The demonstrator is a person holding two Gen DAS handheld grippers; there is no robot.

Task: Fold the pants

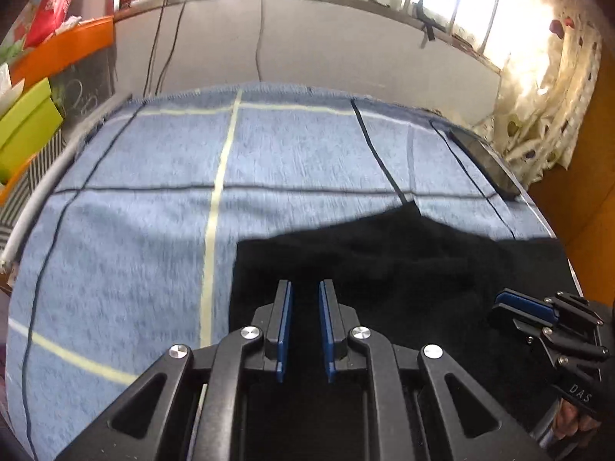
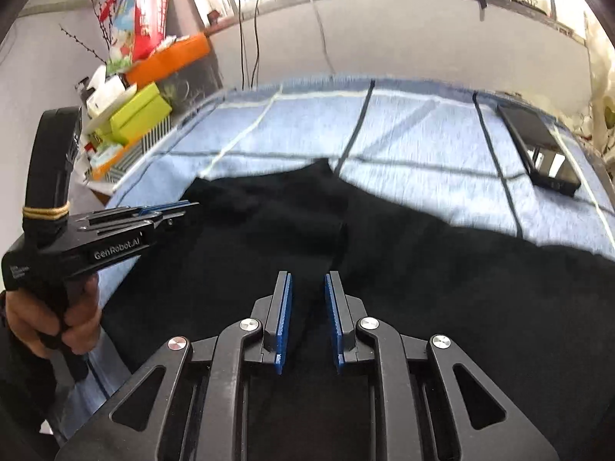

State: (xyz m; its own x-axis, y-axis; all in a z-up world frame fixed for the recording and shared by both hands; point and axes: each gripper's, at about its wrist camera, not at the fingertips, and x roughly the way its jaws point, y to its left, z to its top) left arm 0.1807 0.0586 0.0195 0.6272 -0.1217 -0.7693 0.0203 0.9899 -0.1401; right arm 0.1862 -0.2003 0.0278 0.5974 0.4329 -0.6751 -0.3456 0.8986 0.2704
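Black pants [image 1: 403, 253] lie spread on a blue checked blanket [image 1: 153, 199]; they also show in the right wrist view [image 2: 423, 269]. My left gripper [image 1: 306, 288] hangs over the pants near their left edge, its jaws a little apart with nothing between them. It also shows at the left of the right wrist view [image 2: 184, 207]. My right gripper [image 2: 307, 280] is over the middle of the pants, jaws a little apart and empty. It shows at the right of the left wrist view [image 1: 503, 303].
A dark phone [image 2: 538, 150] lies on the blanket at the far right. Green and orange boxes [image 2: 142, 111] and clutter stand on a shelf to the left. A white wall with hanging cables [image 1: 261, 38] is behind the table, a curtain [image 1: 538, 96] to the right.
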